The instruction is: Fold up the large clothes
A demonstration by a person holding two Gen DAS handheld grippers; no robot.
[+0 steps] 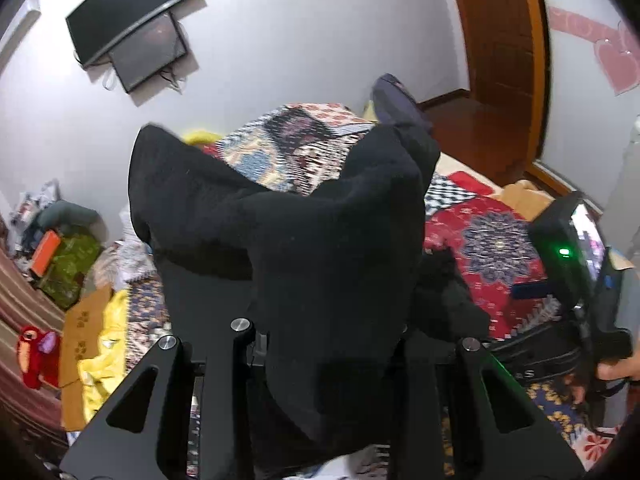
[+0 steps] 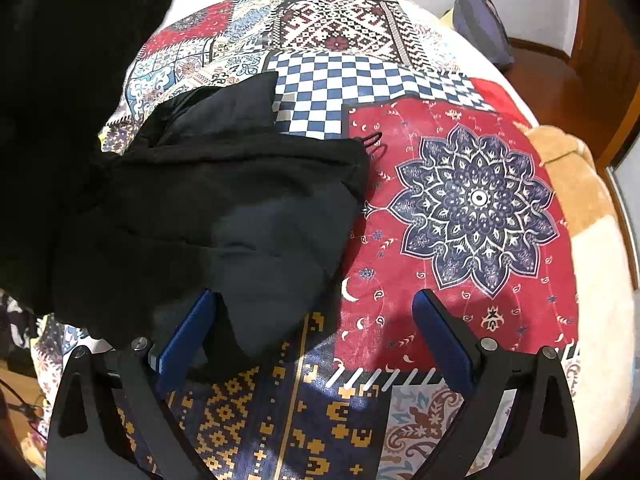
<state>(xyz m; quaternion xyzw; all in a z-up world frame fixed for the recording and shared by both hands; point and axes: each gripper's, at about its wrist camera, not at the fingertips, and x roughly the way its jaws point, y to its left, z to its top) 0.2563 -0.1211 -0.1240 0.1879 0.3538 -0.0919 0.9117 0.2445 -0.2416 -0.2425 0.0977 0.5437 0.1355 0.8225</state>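
Counting the task's things gives one black garment point(image 2: 208, 200), seen in both views, and two grippers. On the bed lies one patchwork bedspread point(image 2: 472, 200) of red, blue and checked panels, with a dark blue cushion point(image 2: 482, 24) at its far right edge and a tan blanket point(image 2: 568, 168) along the right side. In the left wrist view two dark screens point(image 1: 132, 36) hang on the white wall, a wooden door point(image 1: 500, 40) stands at the far right, and a yellow cloth point(image 1: 100, 360), a cardboard piece point(image 1: 84, 332) and a red plush toy point(image 1: 36, 356) lie at the near left. The left gripper point(image 1: 324, 360) is closed most of the way on a bunch of the garment, which rises in front of the lens and blocks most of the bed; its fingertips are buried in the cloth, so the exact contact is probably a pinch but cannot be seen. The right gripper point(image 2: 316, 320) stands wide open with blue pads point(image 2: 188, 332), holding nothing; the garment's near corner lies on the bedspread between its fingers, close against the left pad, while the rest spreads to the far left. In the left view a hand point(image 1: 616, 368) holds that right gripper at the right edge.
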